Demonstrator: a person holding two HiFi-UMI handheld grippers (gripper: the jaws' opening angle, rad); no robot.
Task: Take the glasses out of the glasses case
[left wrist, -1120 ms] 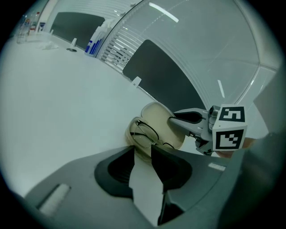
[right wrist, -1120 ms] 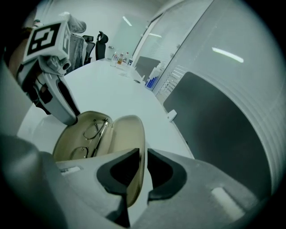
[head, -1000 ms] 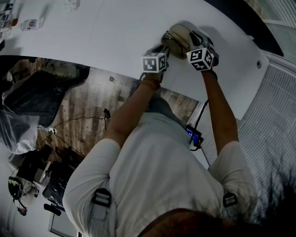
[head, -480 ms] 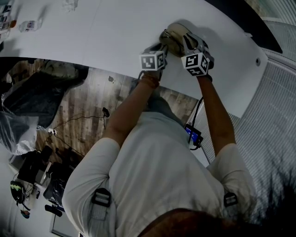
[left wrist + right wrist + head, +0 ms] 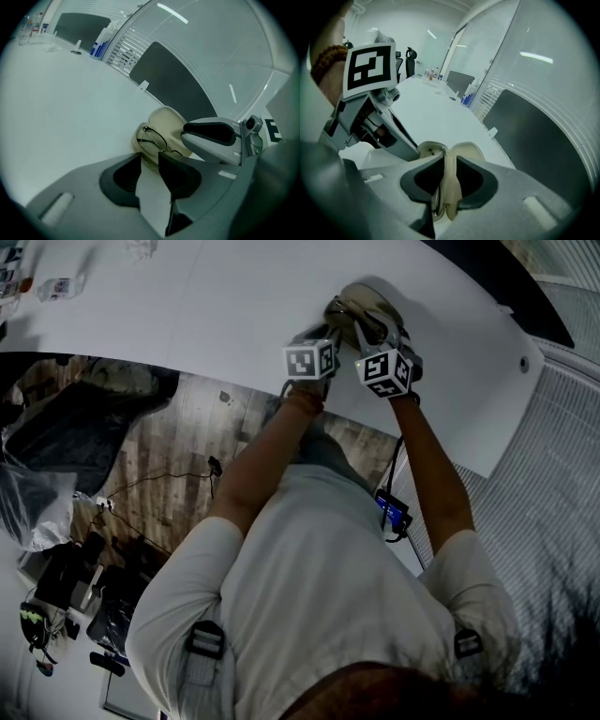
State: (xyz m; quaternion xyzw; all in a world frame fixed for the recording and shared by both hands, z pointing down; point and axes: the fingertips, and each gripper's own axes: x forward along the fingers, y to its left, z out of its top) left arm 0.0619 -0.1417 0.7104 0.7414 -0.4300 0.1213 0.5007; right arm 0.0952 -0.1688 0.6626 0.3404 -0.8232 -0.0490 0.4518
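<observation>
A beige glasses case [image 5: 364,302] lies near the white table's front edge with its lid [image 5: 165,117] swung up. Dark-rimmed glasses [image 5: 153,140] rest in the base. My left gripper [image 5: 330,334] [image 5: 150,157] is clamped on the base's near end. My right gripper [image 5: 373,334] [image 5: 450,158] comes in from the right, and in the right gripper view the lid's pale edge [image 5: 451,187] fills the gap and touches both pads. Its jaws have just been opening a little. The left gripper's body [image 5: 370,117] shows beside the base [image 5: 425,151].
The table [image 5: 234,296] stretches away from the case. Small bottles [image 5: 58,287] stand at its far left, and more bottles [image 5: 98,47] sit far along it. Dark panels [image 5: 173,84] and a slatted wall back the table. Bags and cables lie on the wooden floor [image 5: 178,456].
The right gripper has moved left in the head view, closer to the left gripper, and the case lid has come further up with it. The left gripper has stayed put.
</observation>
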